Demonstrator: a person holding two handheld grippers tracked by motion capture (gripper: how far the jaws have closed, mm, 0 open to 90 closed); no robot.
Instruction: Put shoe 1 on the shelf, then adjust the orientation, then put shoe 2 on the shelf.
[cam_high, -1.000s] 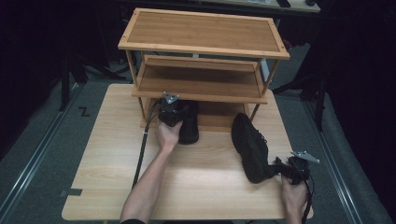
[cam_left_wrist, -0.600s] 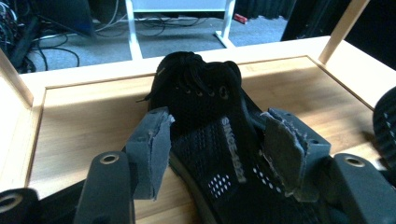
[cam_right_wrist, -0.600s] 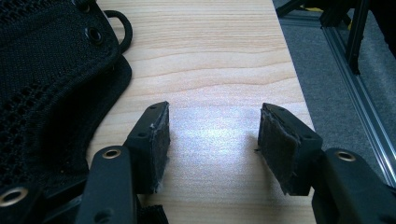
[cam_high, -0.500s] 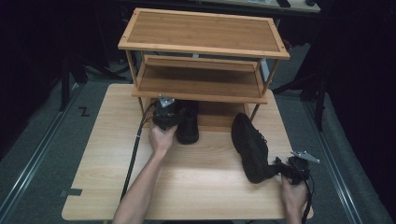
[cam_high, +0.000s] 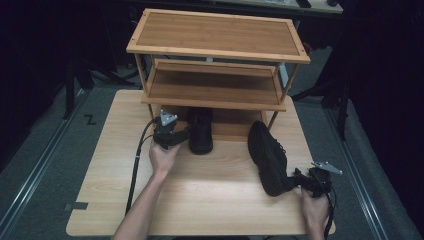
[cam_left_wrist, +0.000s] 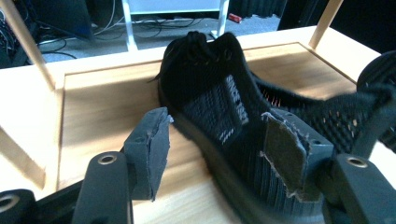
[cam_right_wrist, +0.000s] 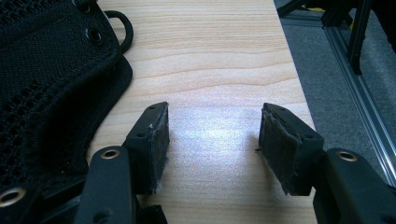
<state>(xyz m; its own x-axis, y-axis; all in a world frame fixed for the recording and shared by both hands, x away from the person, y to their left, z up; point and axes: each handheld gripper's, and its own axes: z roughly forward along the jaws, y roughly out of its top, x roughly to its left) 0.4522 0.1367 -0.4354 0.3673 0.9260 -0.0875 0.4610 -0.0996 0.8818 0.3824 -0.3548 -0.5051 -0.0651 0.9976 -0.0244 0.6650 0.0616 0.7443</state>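
Near the table's (cam_high: 210, 200) front edge, the right gripper (cam_high: 301, 181) rests with fingers apart beside a black mesh shoe (cam_high: 267, 157). Farther back, the left gripper (cam_high: 181, 136), fingers just opened, stands beside a second black shoe (cam_high: 200, 131) under the wooden rack (cam_high: 215, 90).

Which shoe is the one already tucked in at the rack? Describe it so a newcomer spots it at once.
Find the wooden rack at the table's far edge. On its bottom level, left of centre, stands a black shoe, upright, toe pointing in. The other shoe lies tipped on its side out on the table, to the right.
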